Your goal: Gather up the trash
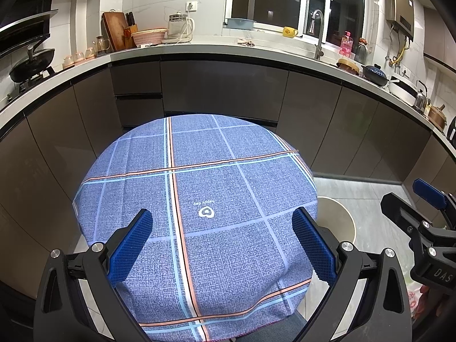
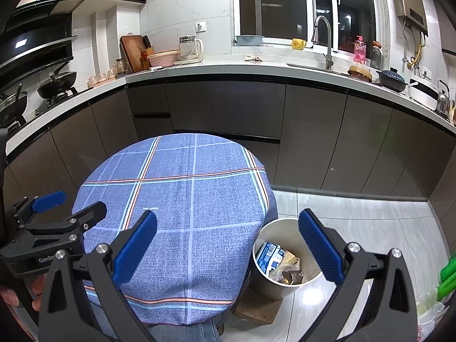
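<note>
A white bin stands on the floor right of the small table, with a blue-and-white packet and brown wrappers inside. Its rim peeks past the table in the left wrist view. The blue checked tablecloth has nothing lying on it. My left gripper hangs open over the near half of the table, empty; it also shows at the left of the right wrist view. My right gripper is open and empty, spanning the table's right edge and the bin, and shows at the right of the left wrist view.
Dark kitchen cabinets under a white counter curve behind the table. A wooden board lies under the bin. Green tubes and a plastic bag sit at the lower right. A hand holds the left gripper's handle.
</note>
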`<state>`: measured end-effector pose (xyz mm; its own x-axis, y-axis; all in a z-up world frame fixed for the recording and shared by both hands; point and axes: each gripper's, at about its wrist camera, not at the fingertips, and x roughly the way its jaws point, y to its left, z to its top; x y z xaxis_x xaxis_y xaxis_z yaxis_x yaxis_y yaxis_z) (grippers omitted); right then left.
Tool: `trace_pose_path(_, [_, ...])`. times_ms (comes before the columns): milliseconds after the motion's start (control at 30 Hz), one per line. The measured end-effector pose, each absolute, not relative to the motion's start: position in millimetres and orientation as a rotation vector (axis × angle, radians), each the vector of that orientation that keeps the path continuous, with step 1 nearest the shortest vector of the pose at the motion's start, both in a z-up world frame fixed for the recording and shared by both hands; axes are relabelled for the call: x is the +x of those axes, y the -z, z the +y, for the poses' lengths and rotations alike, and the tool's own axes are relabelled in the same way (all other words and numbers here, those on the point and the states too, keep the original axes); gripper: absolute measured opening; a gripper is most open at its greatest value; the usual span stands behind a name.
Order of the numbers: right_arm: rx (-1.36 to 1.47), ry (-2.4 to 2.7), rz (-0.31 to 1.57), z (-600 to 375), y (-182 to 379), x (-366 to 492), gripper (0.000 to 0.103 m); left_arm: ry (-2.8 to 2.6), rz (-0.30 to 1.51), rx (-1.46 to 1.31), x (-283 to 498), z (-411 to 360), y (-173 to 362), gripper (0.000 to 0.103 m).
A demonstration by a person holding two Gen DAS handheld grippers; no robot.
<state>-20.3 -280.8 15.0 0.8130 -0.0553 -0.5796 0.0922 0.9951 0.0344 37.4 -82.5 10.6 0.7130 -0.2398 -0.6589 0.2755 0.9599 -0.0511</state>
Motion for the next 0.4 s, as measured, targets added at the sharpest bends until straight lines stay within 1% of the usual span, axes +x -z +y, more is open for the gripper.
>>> trace_pose_path(400, [0.062,0.079,0.614,-281.2,-14.4,-19.8,0.100,0.287,0.716,0.059,34.5,-84.5,-9.2,0.095])
